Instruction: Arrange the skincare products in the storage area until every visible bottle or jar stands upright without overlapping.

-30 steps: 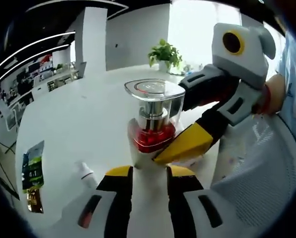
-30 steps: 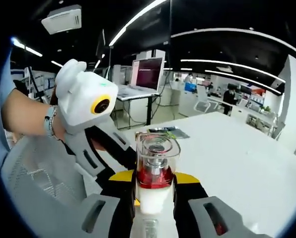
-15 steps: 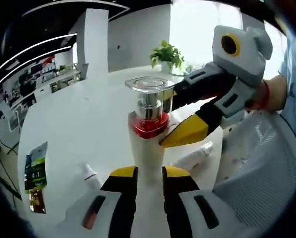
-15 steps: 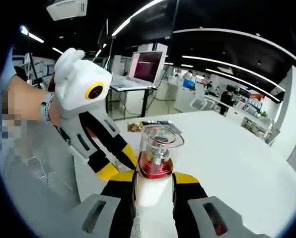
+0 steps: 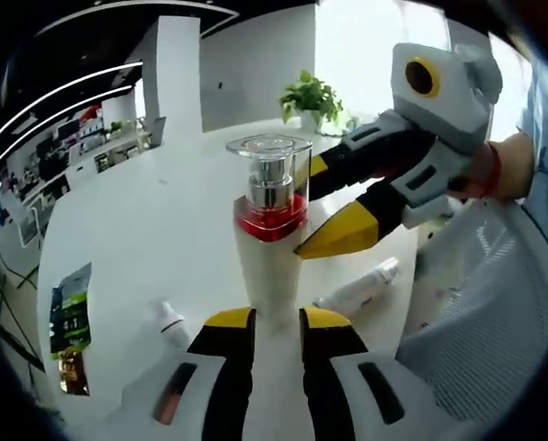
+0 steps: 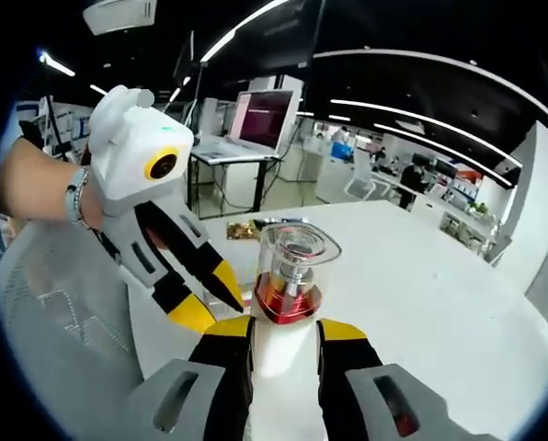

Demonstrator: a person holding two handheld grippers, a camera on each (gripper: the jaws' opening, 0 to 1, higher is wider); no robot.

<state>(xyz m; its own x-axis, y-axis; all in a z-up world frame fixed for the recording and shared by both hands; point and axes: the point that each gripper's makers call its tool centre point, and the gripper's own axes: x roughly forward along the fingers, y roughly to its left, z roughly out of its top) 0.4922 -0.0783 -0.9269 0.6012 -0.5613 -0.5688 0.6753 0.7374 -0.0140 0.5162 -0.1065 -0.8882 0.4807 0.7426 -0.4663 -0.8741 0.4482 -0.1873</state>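
A white pump bottle with a red collar and a clear cap stands upright above the white table. In the left gripper view my left gripper is shut on its lower body. My right gripper reaches in from the right, its jaws either side of the bottle just under the collar. In the right gripper view the same bottle sits snug between my right gripper, shut on it below the collar. The left gripper comes in from the left, its yellow tips against the bottle's side.
A white tube and a small white bottle lie flat on the table. Printed packets lie at the left edge and a potted plant stands far back. A grey mesh chair is close on the right.
More of the bottle's body now shows above my left jaws. The right gripper's near jaw no longer crosses the front of the bottle. Both views have shifted slightly.
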